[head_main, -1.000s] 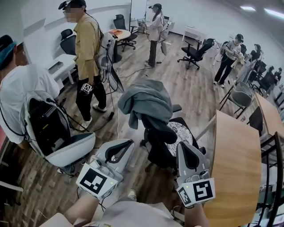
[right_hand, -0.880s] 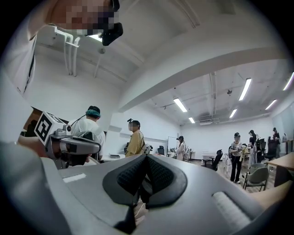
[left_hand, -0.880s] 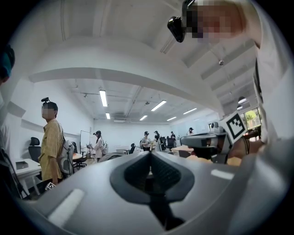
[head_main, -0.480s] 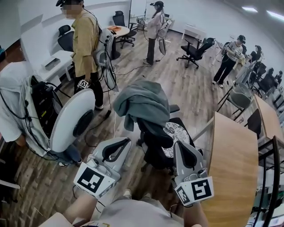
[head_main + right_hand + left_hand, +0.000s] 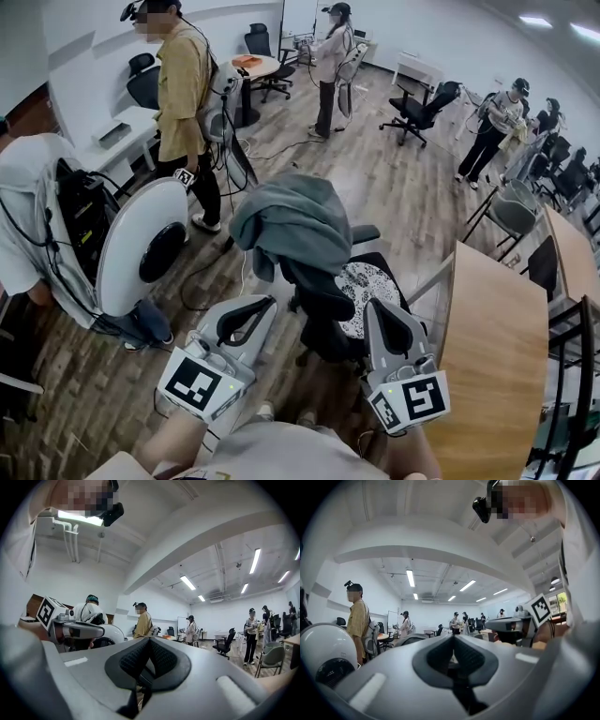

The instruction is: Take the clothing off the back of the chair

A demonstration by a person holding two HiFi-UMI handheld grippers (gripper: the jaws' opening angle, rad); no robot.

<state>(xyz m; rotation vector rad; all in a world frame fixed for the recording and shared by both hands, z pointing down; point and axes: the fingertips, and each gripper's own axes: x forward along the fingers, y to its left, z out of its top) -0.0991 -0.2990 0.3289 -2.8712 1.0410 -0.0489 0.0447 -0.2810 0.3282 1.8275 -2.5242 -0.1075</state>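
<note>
A grey-green garment point(image 5: 289, 217) is draped over the back of a black office chair point(image 5: 328, 305) with a patterned seat point(image 5: 368, 284), in the middle of the head view. My left gripper point(image 5: 265, 303) is held level just short of the chair's left side, jaws shut and empty. On the chair's right, beside the seat, my right gripper point(image 5: 379, 309) is also shut on nothing. Neither touches the garment. In the left gripper view the left gripper point(image 5: 453, 641) shows closed pads; in the right gripper view the right gripper point(image 5: 149, 645) shows the same.
A wooden table point(image 5: 497, 356) stands close on the right. A person in white wearing a white shell backpack point(image 5: 141, 248) bends at the left, and a person in a yellow shirt point(image 5: 183, 84) stands behind. Cables point(image 5: 202, 272) run over the floor; other people and chairs are farther back.
Both grippers and the view have drawn closer to the chair. The person at the left has turned, so the white shell now faces the chair.
</note>
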